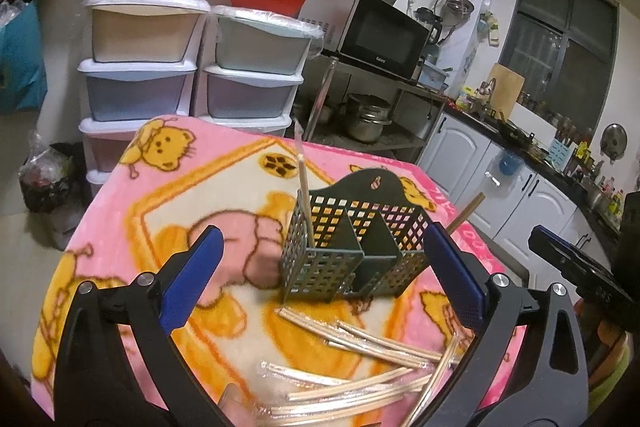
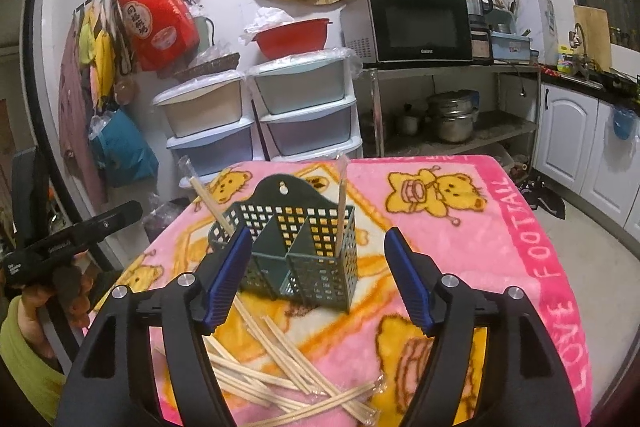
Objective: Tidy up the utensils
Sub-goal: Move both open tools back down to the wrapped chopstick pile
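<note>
A dark green perforated utensil holder [image 1: 352,247] [image 2: 296,251] with three compartments stands on a pink bear blanket [image 1: 160,195] [image 2: 460,235]. One wrapped chopstick [image 1: 304,199] [image 2: 341,211] stands upright in an end compartment. Another [image 2: 212,205] [image 1: 466,211] leans in the opposite end. Several wrapped chopsticks [image 1: 360,359] [image 2: 272,367] lie loose in front of the holder. My left gripper [image 1: 324,283] is open and empty, above the loose chopsticks. My right gripper [image 2: 316,279] is open and empty, just in front of the holder.
Stacked plastic drawers [image 2: 304,115] stand behind the table. A metal rack with a microwave [image 2: 420,27] and pots [image 2: 452,119] stands behind to the right. White cabinets [image 2: 592,155] run along the right. The other hand-held gripper [image 2: 68,243] shows at the left edge.
</note>
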Tool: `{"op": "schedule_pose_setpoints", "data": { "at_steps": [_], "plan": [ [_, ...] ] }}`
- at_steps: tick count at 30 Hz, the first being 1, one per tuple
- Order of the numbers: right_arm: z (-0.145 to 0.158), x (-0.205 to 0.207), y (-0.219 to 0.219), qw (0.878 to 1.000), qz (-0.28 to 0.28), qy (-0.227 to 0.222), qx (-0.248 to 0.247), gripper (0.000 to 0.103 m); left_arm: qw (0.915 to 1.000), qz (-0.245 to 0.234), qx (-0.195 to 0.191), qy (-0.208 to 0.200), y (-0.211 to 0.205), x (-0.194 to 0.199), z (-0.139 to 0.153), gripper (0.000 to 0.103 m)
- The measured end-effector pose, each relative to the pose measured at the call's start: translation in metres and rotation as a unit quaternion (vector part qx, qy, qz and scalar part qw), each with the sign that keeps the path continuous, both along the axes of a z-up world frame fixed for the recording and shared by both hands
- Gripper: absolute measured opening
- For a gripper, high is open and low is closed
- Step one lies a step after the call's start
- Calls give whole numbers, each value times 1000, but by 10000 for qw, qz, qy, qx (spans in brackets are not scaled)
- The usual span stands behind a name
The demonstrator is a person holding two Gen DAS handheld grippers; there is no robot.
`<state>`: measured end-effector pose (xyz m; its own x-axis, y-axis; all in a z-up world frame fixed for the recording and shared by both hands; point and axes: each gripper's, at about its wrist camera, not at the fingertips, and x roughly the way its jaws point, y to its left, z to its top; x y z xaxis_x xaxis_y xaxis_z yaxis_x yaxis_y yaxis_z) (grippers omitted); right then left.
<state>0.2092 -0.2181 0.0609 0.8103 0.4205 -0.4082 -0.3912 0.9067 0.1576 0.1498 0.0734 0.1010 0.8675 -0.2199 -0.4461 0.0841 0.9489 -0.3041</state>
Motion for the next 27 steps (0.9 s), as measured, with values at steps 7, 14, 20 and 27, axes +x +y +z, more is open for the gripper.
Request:
{"op": "schedule_pose_setpoints", "data": {
  "at_steps": [7,14,20,27],
  "plan": [
    [-9,-9,3,10000,48,62,-50,67,9999,65,-39,97,5,-4,-8,92],
    [-21,-14,4,9997,68,192,-110,67,9997,83,-58,221,8,-6,-19,92],
    [-34,-17,0,9991,49,361,-220,67,9994,84,-46,328,7,-8,-29,92],
    [-55,-20,-8,9976,-28,631,-289,67,9988,42,-25,490,3,-9,-43,92]
  ]
}}
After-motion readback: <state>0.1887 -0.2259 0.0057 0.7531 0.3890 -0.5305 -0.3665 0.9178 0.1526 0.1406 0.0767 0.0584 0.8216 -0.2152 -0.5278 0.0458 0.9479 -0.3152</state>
